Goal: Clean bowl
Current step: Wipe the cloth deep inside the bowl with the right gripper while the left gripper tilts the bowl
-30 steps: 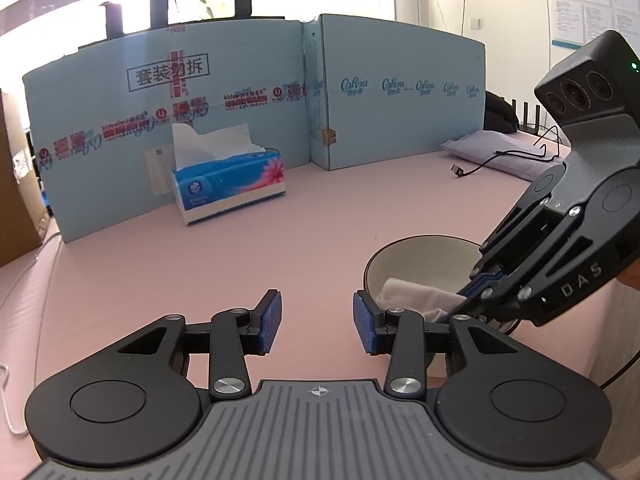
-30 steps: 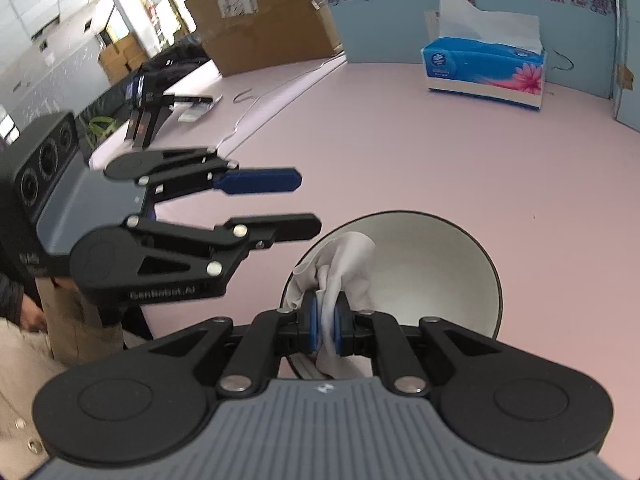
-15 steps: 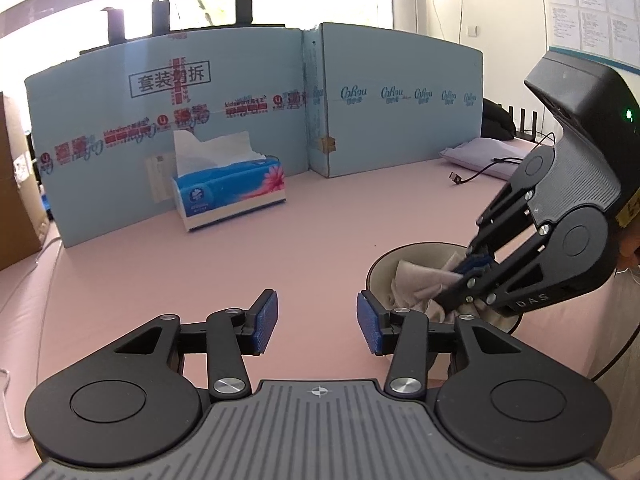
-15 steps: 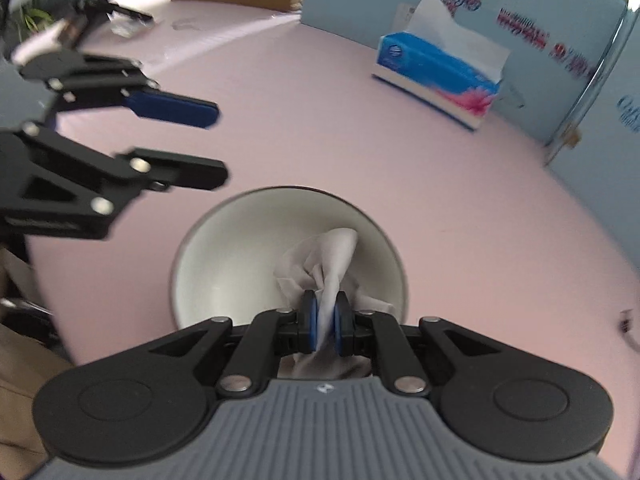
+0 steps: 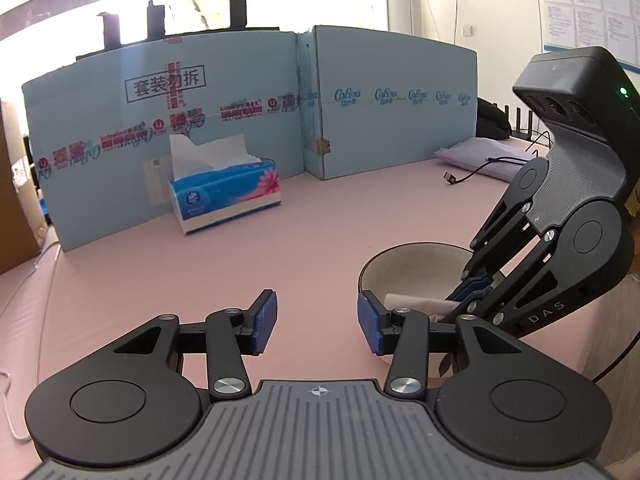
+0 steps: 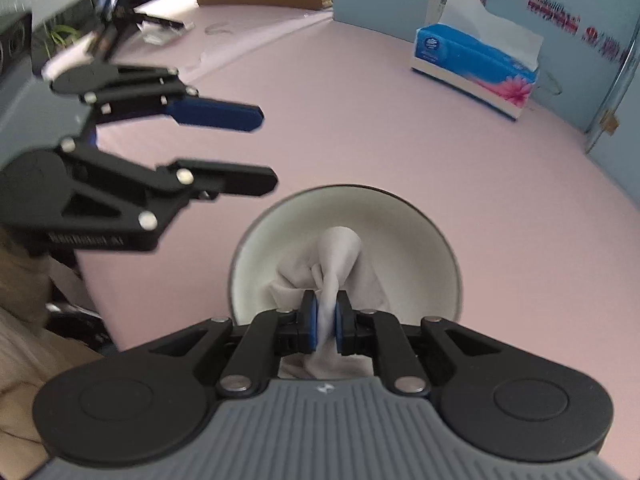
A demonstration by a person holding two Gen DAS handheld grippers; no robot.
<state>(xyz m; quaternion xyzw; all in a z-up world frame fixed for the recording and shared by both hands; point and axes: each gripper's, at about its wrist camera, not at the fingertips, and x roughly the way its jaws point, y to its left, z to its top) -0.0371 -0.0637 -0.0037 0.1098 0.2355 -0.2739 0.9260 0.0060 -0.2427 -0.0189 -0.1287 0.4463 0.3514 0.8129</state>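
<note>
Right tool (image 6: 324, 326) has tipped steeper into the bowl (image 6: 432, 240) near the desk's (image 6: 400, 128) front edge since a second ago, pads pinching the white cloth (image 6: 340, 248) against the inner wall: wiping looks underway. Left tool (image 5: 316, 322) has just been widening, jaws half spread, empty, just beside the rim. Tissue box (image 6: 476, 64) far back.

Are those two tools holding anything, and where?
The right tool pinches a white cloth by a bunched fold, inside the bowl. The left tool holds nothing.
</note>
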